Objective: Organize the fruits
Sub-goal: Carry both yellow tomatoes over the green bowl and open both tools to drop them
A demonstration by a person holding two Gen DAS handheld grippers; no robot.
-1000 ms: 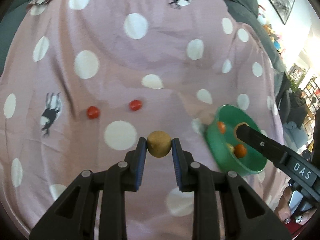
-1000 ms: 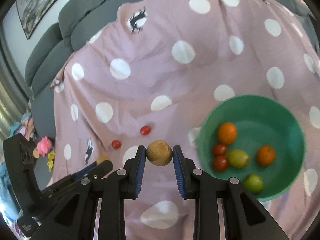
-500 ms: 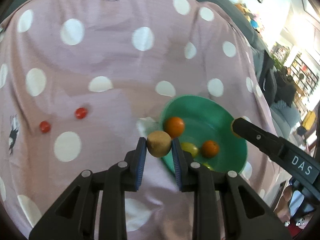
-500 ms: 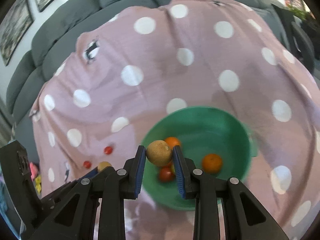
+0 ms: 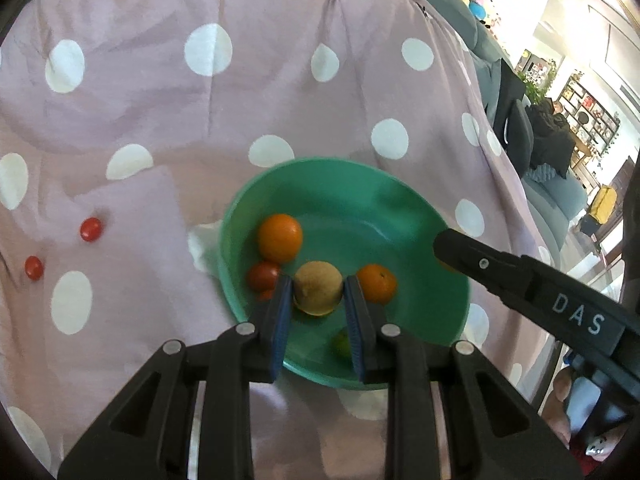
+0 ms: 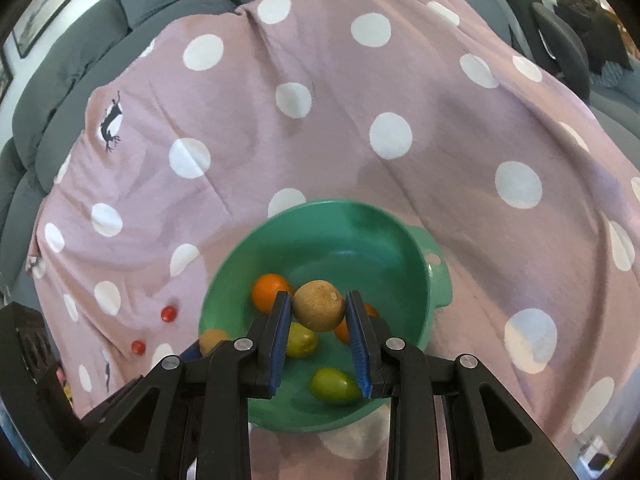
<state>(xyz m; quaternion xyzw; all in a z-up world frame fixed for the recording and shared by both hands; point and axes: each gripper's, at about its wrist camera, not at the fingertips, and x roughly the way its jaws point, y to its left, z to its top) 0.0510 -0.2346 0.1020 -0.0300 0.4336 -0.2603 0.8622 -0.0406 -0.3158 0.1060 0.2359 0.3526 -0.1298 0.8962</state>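
My left gripper is shut on a round brown fruit and holds it above the green bowl. My right gripper is shut on another brown fruit, also above the bowl. The bowl holds two oranges, red tomatoes and green fruits. Two small red tomatoes lie on the cloth left of the bowl. The right gripper's arm shows at the right of the left wrist view.
A pink cloth with white dots covers the surface. A grey sofa stands behind it. Chairs and shelves stand at the far right.
Both grippers have carried their brown fruits rightwards from the open cloth to above the bowl. The bowl now sits centred under both.
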